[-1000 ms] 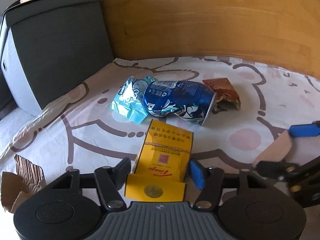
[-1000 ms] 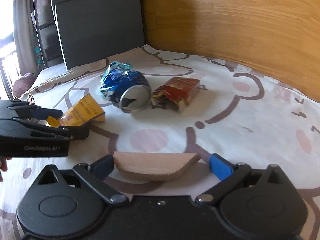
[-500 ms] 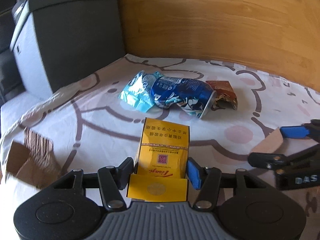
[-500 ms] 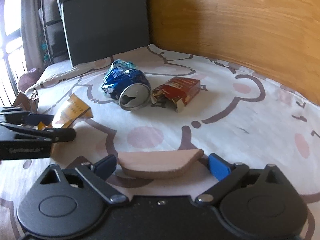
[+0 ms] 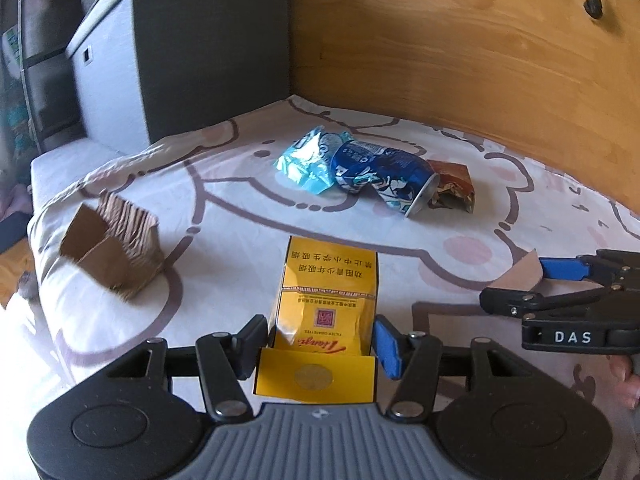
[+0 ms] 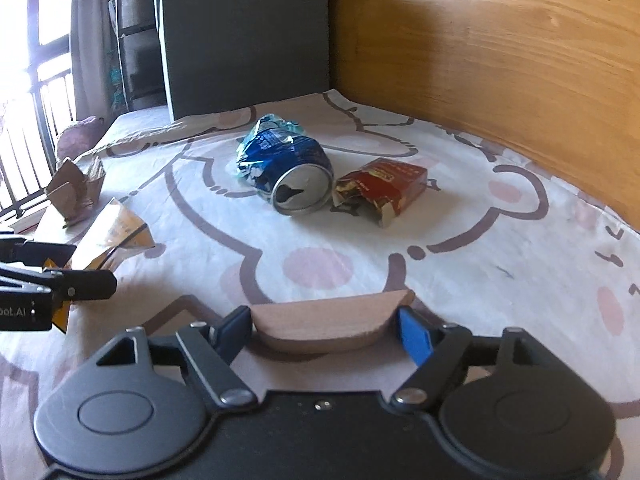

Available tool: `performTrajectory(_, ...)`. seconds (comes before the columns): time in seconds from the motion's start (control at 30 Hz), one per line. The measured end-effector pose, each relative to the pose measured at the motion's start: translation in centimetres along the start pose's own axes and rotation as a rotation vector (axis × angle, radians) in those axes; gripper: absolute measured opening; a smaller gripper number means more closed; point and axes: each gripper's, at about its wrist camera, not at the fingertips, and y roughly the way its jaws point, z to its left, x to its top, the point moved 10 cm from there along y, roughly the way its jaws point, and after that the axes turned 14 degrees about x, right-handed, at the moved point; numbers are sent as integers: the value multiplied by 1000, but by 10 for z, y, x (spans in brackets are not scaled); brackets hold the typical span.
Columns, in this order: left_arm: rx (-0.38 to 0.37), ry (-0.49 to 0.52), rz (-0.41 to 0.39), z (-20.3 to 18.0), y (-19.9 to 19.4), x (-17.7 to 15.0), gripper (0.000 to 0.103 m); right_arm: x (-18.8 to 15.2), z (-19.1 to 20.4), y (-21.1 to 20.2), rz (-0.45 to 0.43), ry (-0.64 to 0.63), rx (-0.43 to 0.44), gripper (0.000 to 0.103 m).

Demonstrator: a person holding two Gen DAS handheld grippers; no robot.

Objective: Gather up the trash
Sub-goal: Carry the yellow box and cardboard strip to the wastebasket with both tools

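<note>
**Both grippers loaded, three pieces still on the sheet**

Left wrist view, left to right: a grey cabinet point(image 5: 192, 52) stands far left against the wooden wall point(image 5: 460, 60). On the near left of the bear-print sheet point(image 5: 224, 216) sits an open brown paper box point(image 5: 114, 250), tilted, flaps up. In the middle, the left gripper point(image 5: 320, 338) clamps a yellow pack point(image 5: 326, 300) by its sides, lid flap hanging open toward the camera, pack pointing away. Far middle, a trash cluster: teal wrapper point(image 5: 308, 160), touching it a crushed blue can point(image 5: 384, 176) lying on its side, and just right of the can a torn red pack point(image 5: 454, 184). At the right edge the right gripper point(image 5: 532, 280) shows side-on with a wood piece point(image 5: 520, 278) at its tip; fingertips of a hand point(image 5: 628, 376) show below it.

Right wrist view, left to right: the left gripper point(image 6: 72, 268) enters at the left edge with the yellow pack point(image 6: 116, 232) in it, the brown box point(image 6: 76, 190) beyond. The can point(image 6: 292, 176) mouth faces the camera, wrapper point(image 6: 276, 124) behind it, red pack point(image 6: 380, 188) touching its right side. Nearest, the right gripper point(image 6: 326, 320) jaws have just been closing and both pads now sit against the ends of the wood piece point(image 6: 328, 324), a flat half-round slab lying crosswise; gripped.
</note>
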Motion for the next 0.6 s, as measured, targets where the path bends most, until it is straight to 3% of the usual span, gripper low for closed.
performTrajectory(0.53, 16, -73, -12, 9, -54, -32, 57, -42, 36, -63, 45, -50, 75, 80)
performTrajectory(0.6, 14, -81, -15, 11, -60, -36, 57, -45, 36, -64, 59, -82, 71, 85)
